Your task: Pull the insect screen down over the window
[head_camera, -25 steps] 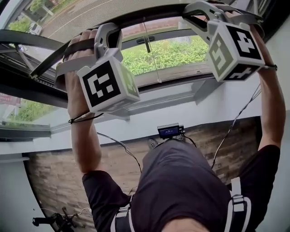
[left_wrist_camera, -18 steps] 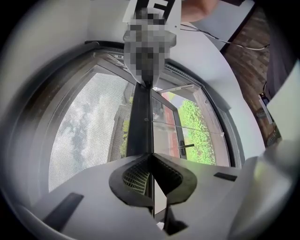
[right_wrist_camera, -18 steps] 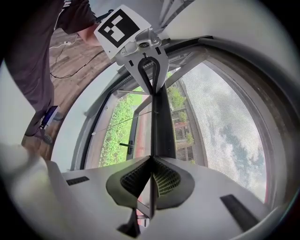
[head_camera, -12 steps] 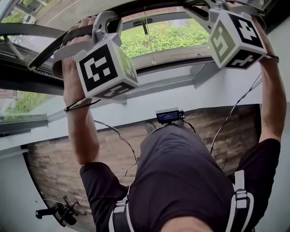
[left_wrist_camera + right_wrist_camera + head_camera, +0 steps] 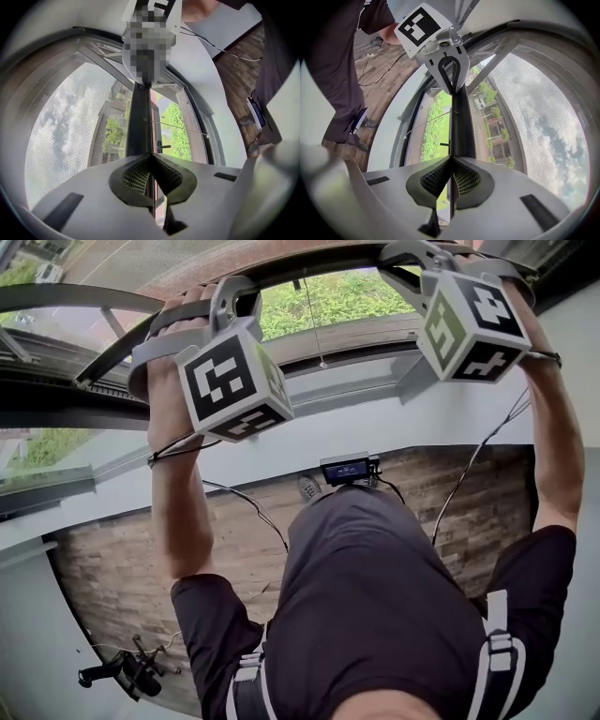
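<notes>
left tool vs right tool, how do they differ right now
The left tool grips the screen's pull bar on the person's left; the right tool grips it on the right. In the head view the left tool sits lower in frame than the right tool. From the left tool the mesh lies left of the bar; from the right tool, right of it. Both are shut on the bar's thin edge.

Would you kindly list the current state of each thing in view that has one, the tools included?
Insect screen: partly pulled down.
Screen bar: clamped by both tools.
Left tool: shut on the screen bar.
Right tool: shut on the screen bar.
Lower window: not yet covered by mesh.
Waist display: lit.
</notes>
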`<state>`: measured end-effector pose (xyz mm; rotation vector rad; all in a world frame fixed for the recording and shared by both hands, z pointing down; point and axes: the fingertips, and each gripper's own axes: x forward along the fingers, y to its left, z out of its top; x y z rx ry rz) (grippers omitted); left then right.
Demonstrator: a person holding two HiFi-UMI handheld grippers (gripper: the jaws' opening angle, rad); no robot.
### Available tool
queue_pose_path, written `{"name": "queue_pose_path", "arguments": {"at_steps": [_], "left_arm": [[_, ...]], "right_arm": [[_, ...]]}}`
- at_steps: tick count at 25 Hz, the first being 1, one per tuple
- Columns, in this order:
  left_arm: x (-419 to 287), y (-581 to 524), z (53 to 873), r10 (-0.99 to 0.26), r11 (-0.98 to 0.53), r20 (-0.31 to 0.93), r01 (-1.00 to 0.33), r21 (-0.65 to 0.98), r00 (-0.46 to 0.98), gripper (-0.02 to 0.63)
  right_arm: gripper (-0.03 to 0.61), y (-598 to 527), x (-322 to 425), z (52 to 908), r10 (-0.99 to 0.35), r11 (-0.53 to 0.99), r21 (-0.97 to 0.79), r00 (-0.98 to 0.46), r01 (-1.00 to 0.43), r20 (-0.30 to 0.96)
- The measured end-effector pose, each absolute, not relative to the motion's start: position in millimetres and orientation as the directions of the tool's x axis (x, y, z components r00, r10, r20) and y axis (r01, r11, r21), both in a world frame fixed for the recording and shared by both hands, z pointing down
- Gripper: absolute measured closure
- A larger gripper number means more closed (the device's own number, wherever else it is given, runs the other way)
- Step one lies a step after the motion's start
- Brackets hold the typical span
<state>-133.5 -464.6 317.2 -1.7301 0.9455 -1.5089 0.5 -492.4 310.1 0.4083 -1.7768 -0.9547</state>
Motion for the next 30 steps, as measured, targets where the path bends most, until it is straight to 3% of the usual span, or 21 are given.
{"name": "queue_pose_path", "arguments": {"at_steps": [6,30], "left_arm": [[-133,-463,322,-0.845,-0.535,0.53,-0.118,-0.837,0.069,0.595],[-133,-458,485,-0.735,-0.674,0.676,-0.166,-0.72,0.052,0.595]], "right_arm": [[0.558,-491,-1,313,-0.67,0.619,0.771,-0.413,0.15,0.617],[0.558,-486,2,478,-0.59,0.738,0.657,-0.328,0.153,0.738]]}}
